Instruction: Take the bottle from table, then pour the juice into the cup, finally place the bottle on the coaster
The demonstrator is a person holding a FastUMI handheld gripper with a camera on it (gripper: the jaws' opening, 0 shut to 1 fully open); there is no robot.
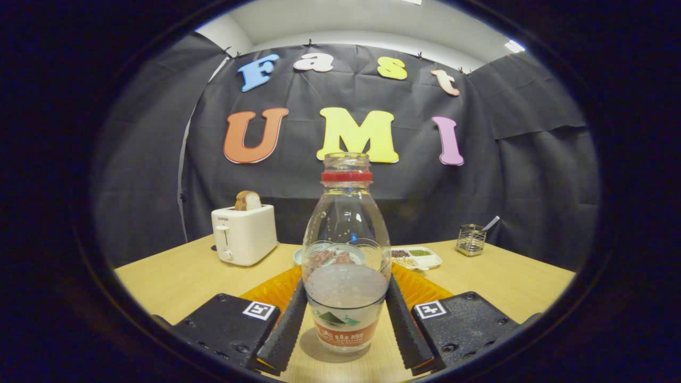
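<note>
- Surface (pixel 175 279) of pale wood carries everything: a toaster (pixel 245 234) with a slice of bread far left, a divided tray (pixel 417 258) of grains far right of centre, and a wire holder (pixel 471 239) beyond that.
- Orange mat (pixel 271 290) lies just behind the bottle and spreads to either side of it; whether it is the coaster you cannot tell.
- Bottle (pixel 346 266) stands upright between your fingers, uncapped, with a red ring at the neck, clear liquid in the lower part, and its base apparently on the surface.
- Your gripper (pixel 346 324) brackets the lower body of the bottle, both fingers (pixel 287 327) lying against its sides, so it looks closed on the bottle, though how firmly is not certain.
- Cup (pixel 330 255) seems to sit just beyond the bottle, seen through the plastic beside a small plate; its outline is distorted.
- You appear to be at the taking step. Next calls for a firm squeeze, a straight lift, then a move forward to tilt the mouth over the cup.
</note>
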